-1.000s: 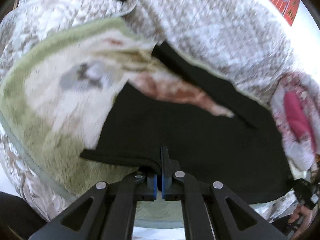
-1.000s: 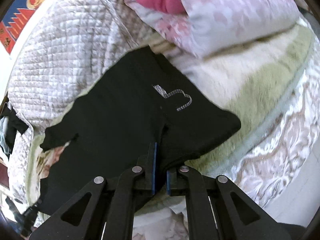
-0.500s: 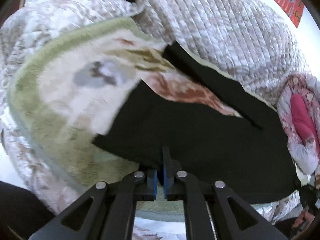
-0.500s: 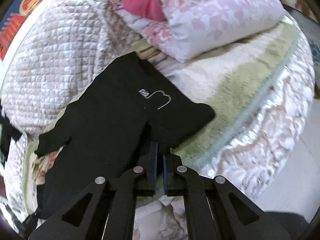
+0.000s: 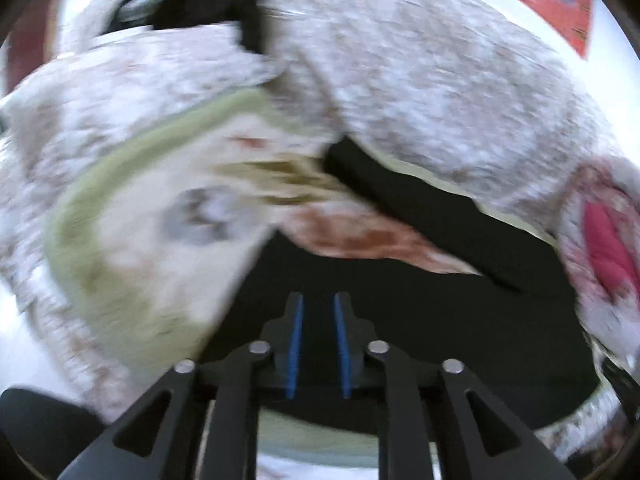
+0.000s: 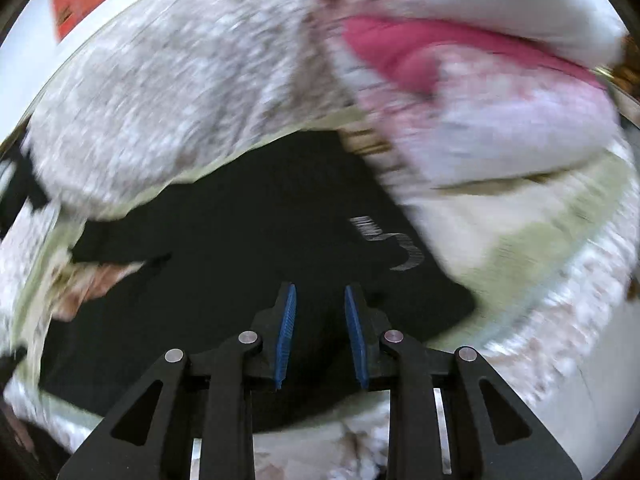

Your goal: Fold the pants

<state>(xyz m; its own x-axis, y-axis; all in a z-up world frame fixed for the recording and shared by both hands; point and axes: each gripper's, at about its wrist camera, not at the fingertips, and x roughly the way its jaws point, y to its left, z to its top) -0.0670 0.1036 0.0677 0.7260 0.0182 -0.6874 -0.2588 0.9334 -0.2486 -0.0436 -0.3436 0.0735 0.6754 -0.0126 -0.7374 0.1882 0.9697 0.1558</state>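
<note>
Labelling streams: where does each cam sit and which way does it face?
Left wrist: on the left gripper, angled down at the black pants on the blanket; only its open fingers show.
Right wrist: on the right gripper, angled down at the pants' printed end; only its open fingers show.
Shared: pants, quilt, pink pillow. Both jaws just opened.

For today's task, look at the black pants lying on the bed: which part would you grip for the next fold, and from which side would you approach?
Probably the near hem edge of the black pants, approached from the bed's front edge. They lie flat, so only an edge gives the pads a lip. The left gripper and right gripper have just been opening; nothing is visibly pinched.
</note>
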